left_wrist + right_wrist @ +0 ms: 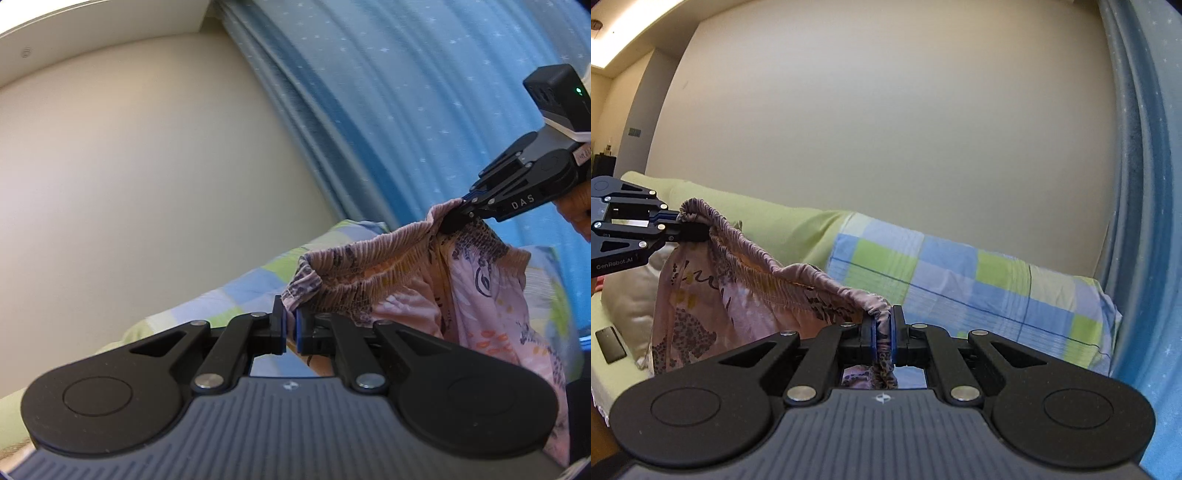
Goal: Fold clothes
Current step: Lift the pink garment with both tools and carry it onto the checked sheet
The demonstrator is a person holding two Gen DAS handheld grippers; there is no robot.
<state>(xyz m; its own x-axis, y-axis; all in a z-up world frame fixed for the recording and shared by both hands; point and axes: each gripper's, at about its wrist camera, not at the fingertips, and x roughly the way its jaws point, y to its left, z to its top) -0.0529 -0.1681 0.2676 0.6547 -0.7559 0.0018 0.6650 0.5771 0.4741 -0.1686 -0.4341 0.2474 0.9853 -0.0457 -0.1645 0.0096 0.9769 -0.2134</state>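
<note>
Hanging in the air between the two claws, the pink patterned garment (pixel 731 291) is stretched by its elastic waistband (pixel 764 269), with the rest of the cloth drooping below.

Seen from the right wrist camera, at the far left the left claw (pixel 677 225) is clamped on one end of the waistband, the gathered hem bunched right at its tips. Below it, a dark phone (pixel 610 344) lies flat on the pale green sheet of the bed (pixel 613 373), near a beige cushion (pixel 631 295). The waistband sags rightward and toward the camera, where the right claw (pixel 882 339) is pressed together on the other end; a fold of leopard-print fabric passes between its blue pads (pixel 873 341) and hangs just beneath. Behind the garment, a pillow (pixel 960 280) in blue, green and white checks rests on the bed against a plain cream wall (pixel 886 129). At the right edge hangs a blue curtain (pixel 1145 221) dotted with small stars.

From the left wrist camera, the left claw (pixel 290 332) grips the hem at bottom centre, while the right claw (pixel 461 208) holds the far end at the right, with a hand (pixel 576 214) partly showing behind it.
</note>
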